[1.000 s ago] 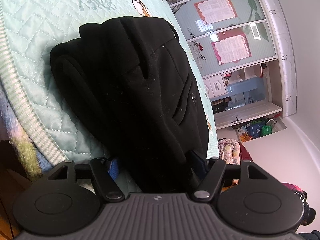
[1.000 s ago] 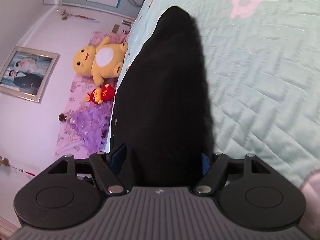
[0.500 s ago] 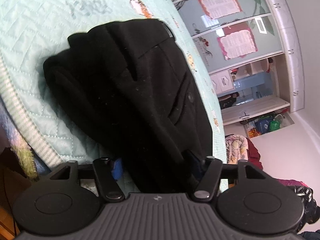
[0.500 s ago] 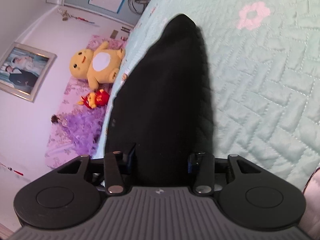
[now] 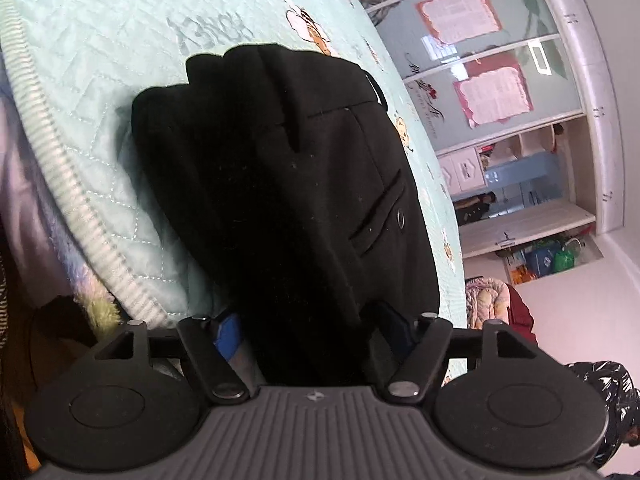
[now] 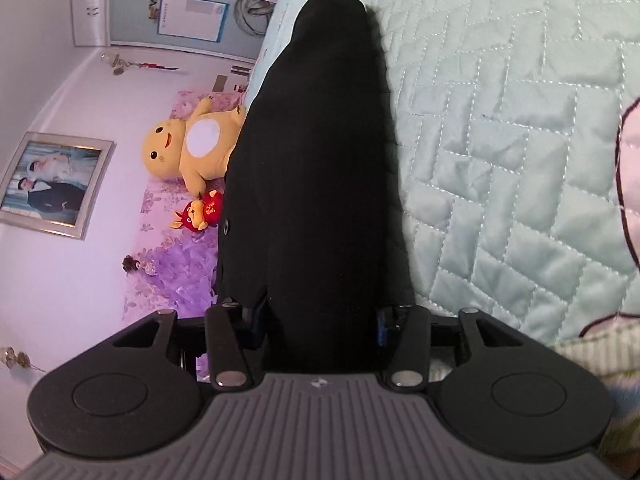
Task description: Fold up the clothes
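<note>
A folded pair of black trousers [image 5: 288,184] lies on a mint quilted bedspread [image 5: 120,40], its back pocket and button facing up. My left gripper [image 5: 310,332] is shut on the near end of the trousers, the cloth filling the gap between its blue-padded fingers. In the right wrist view the same black trousers [image 6: 320,168] stretch away from me over the bedspread [image 6: 500,160]. My right gripper [image 6: 320,320] is shut on their near edge, fingertips hidden by the cloth.
The striped edge of the bedspread [image 5: 76,184] runs at the left. A glass-door wardrobe [image 5: 492,80] stands behind the bed. A yellow plush toy [image 6: 188,148], a small red toy [image 6: 200,212] and a framed photo [image 6: 52,184] are by the pillows.
Both grippers stay closed on the trousers. The left view has shifted so the garment sits more central; the right gripper has moved closer to the bed, with the trousers stretched longer.
</note>
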A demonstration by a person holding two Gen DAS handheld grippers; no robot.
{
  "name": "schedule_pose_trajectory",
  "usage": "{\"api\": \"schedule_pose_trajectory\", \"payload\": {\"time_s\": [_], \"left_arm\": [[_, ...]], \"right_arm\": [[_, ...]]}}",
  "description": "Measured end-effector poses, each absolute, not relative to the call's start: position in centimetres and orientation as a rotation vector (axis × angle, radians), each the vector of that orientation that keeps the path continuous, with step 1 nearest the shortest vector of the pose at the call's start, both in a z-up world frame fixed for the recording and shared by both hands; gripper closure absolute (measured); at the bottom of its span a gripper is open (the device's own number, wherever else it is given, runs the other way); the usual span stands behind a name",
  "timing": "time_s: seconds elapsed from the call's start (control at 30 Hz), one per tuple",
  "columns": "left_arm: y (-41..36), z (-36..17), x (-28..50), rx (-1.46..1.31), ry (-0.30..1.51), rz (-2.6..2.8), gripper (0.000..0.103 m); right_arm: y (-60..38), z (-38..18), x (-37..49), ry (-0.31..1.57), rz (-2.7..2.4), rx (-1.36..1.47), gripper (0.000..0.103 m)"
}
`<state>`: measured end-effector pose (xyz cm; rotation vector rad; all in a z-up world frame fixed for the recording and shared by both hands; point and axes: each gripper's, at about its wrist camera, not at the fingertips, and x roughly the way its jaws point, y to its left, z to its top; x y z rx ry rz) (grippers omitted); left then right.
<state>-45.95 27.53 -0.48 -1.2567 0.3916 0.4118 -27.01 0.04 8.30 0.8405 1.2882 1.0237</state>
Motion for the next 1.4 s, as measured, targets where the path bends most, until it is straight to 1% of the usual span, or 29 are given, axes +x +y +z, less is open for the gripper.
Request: {"api": "schedule_pose_trajectory", "payload": {"time_s": [0.13, 0.3, 0.4, 0.5, 0.6, 0.67, 0.83, 1.07, 1.23, 1.4], "left_arm": [[28.2, -0.1, -46.2, -1.275, 0.387, 0.424, 0.031], [29.3, -0.2, -46.1, -1.321, 0.371, 0.459, 0.029], [29.1, -0.6, -45.7, -1.297, 0.359, 0.471, 0.026], [28.7, -0.7, -45.9, -1.269, 0.354, 0.471, 0.026], [28.8, -0.9, -46.1, -1.254, 0.361, 0.462, 0.03], [28.9, -1.1, -46.3, -1.246, 0.364, 0.458, 0.03], [28.7, -1.0, -46.2, -1.228, 0.367, 0.463, 0.029], [28.7, -1.1, -46.1, -1.229, 0.367, 0.462, 0.029], [28.8, -1.2, -46.1, -1.237, 0.361, 0.454, 0.032], [29.4, -0.9, -46.4, -1.248, 0.359, 0.426, 0.047]], "right_arm": [[0.5, 8.8, -27.3, 1.294, 1.02, 0.821, 0.044], [1.0, 9.0, -27.6, 1.282, 1.02, 0.797, 0.042], [1.1, 8.9, -27.9, 1.271, 1.021, 0.775, 0.042], [1.3, 8.9, -28.0, 1.264, 1.017, 0.757, 0.045], [1.2, 8.9, -28.2, 1.257, 1.011, 0.741, 0.048], [1.1, 8.9, -28.3, 1.252, 1.008, 0.73, 0.049], [1.2, 9.0, -28.4, 1.238, 1.0, 0.705, 0.052], [1.1, 9.0, -28.4, 1.229, 0.994, 0.695, 0.052], [1.5, 9.2, -28.3, 1.233, 0.993, 0.692, 0.053], [1.7, 10.1, -28.4, 1.217, 0.999, 0.674, 0.056]]}}
